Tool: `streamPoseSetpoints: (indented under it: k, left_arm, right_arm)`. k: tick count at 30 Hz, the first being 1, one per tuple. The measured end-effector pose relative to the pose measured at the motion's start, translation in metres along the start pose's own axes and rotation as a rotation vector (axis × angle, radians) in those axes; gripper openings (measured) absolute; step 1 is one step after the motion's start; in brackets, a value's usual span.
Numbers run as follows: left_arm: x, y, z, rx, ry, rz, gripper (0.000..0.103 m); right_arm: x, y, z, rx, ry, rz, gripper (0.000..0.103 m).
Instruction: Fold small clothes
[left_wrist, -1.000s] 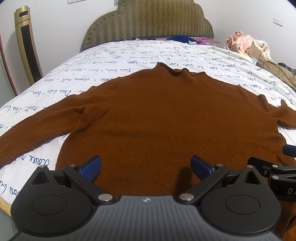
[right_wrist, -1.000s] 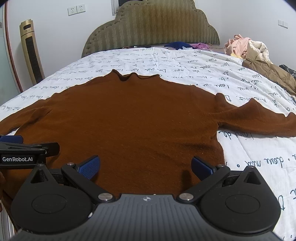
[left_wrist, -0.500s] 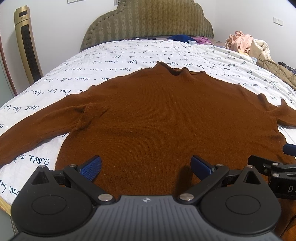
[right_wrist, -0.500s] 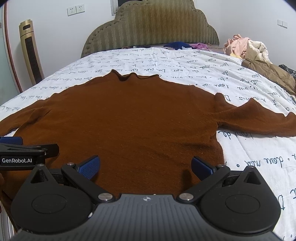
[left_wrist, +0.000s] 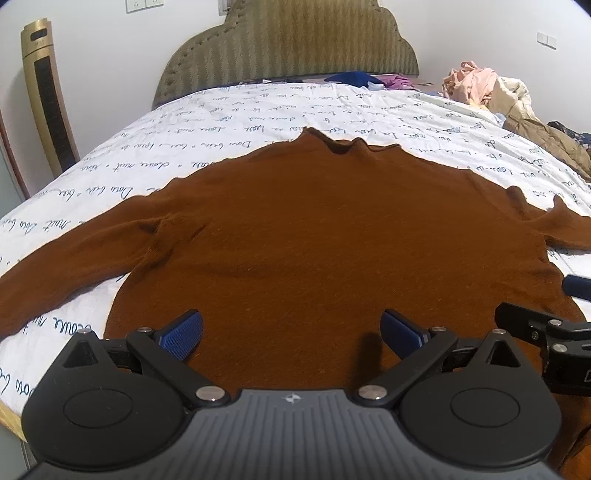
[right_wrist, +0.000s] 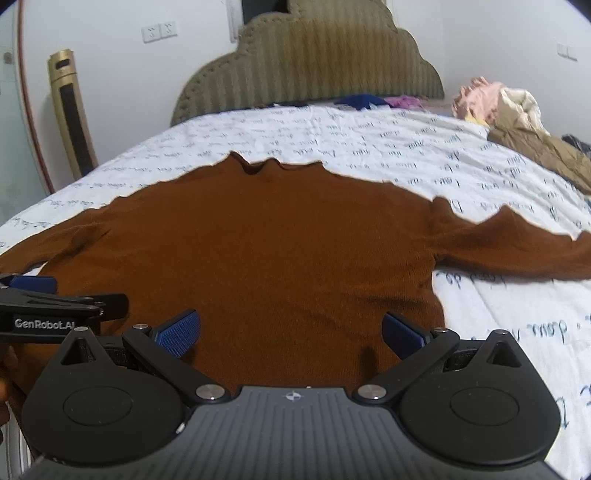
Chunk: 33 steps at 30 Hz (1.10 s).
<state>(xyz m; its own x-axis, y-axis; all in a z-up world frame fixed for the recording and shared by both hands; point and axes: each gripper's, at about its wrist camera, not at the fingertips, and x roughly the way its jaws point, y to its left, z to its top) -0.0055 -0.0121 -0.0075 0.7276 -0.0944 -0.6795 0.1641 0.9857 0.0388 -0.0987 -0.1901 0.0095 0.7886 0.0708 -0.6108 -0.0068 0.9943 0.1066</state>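
— Comparing with a moment ago, what differs?
— Little on the left; the right camera view sits slightly higher and is blurred, and the sweater (left_wrist: 314, 240) lies flat as before.
— Where is it?
— Spread on the white bedsheet (left_wrist: 258, 110), neck toward the headboard (left_wrist: 288, 44), sleeves out to both sides. Its hem reaches the near edge of the bed, under both tools.
— Open room?
— Bare sheet beyond the collar and past the right sleeve (right_wrist: 517, 243). A pile of clothes (right_wrist: 517, 118) sits at the far right edge, well apart from the sweater.
— And the tools?
— The left gripper (left_wrist: 291, 328) has its blue pads spread wide over the hem, holding nothing. The right gripper (right_wrist: 291, 328) is equally wide and empty. Whether the fingertips touch the knit, I cannot tell.
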Motion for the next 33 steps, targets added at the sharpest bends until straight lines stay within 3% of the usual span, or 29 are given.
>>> streamPoseSetpoints:
  k: [6,9,13,16,21,23,27,29,33]
  left_arm:
    - [-0.001,-0.010,0.001,0.028,-0.002,-0.011,0.103]
    - [0.000,-0.013,0.001,0.041,0.002,-0.008,0.103]
    - [0.001,-0.016,0.000,0.052,0.004,-0.004,0.103]
    - [0.003,-0.016,0.000,0.055,0.008,0.001,0.103]
    - [0.006,-0.018,-0.001,0.065,0.019,0.005,0.103]
    - [0.007,-0.020,-0.002,0.074,0.023,0.008,0.103]
    - [0.007,-0.021,-0.003,0.088,0.025,0.015,0.103]
    - [0.007,-0.021,-0.004,0.091,0.026,0.017,0.103]
    - [0.007,-0.019,-0.004,0.090,0.029,0.022,0.103]
  right_arm:
    - [-0.022,-0.027,0.004,-0.116,-0.136,-0.030,0.103]
    - [-0.031,-0.064,0.010,-0.057,-0.188,-0.092,0.103]
    - [-0.038,-0.150,0.012,0.211,-0.196,-0.132,0.103]
    - [-0.044,-0.225,0.003,0.506,-0.232,-0.161,0.103]
    - [-0.044,-0.334,-0.034,1.011,-0.381,-0.020,0.103]
    - [-0.027,-0.358,-0.042,1.106,-0.390,0.057,0.103]
    - [-0.004,-0.380,-0.047,1.208,-0.477,0.101,0.102]
    - [-0.001,-0.393,-0.042,1.224,-0.540,0.083,0.100]
    - [0.011,-0.420,-0.034,1.257,-0.583,-0.029,0.080]
